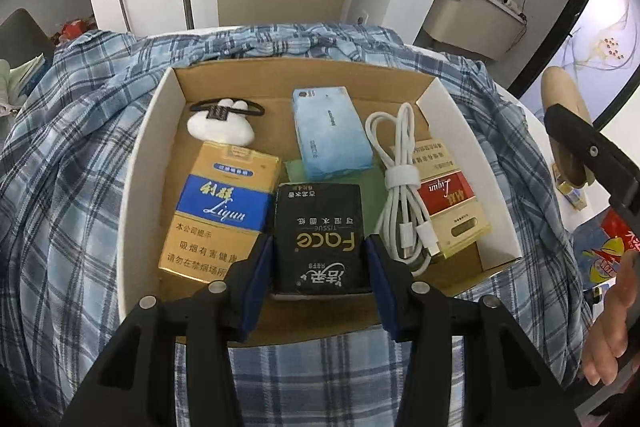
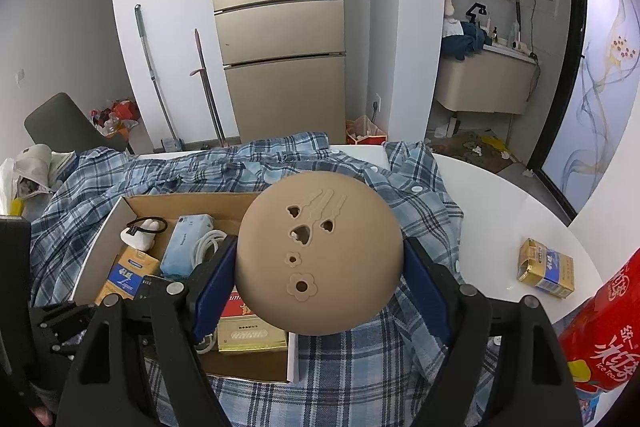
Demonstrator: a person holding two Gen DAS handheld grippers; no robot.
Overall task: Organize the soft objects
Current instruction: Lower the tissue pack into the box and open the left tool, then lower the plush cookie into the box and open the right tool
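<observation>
My left gripper (image 1: pixel 319 259) is shut on a black tissue pack (image 1: pixel 320 235), holding it low inside an open cardboard box (image 1: pixel 152 131). In the box lie a yellow-and-blue cigarette pack (image 1: pixel 224 211), a white plush toy with a black hair tie (image 1: pixel 220 125), a light blue tissue pack (image 1: pixel 330 131), a coiled white cable (image 1: pixel 400 187) and a red-and-gold cigarette pack (image 1: pixel 448 195). My right gripper (image 2: pixel 319 267) is shut on a tan round soft pad with flower cut-outs (image 2: pixel 320 259), held above the box's right end (image 2: pixel 292 359).
The box rests on a blue plaid shirt (image 2: pixel 380 367) spread over a white round table (image 2: pixel 520 227). A yellow cigarette pack (image 2: pixel 546 267) and a red drink carton (image 2: pixel 608 331) stand on the table at the right. A fridge (image 2: pixel 280 27) stands behind.
</observation>
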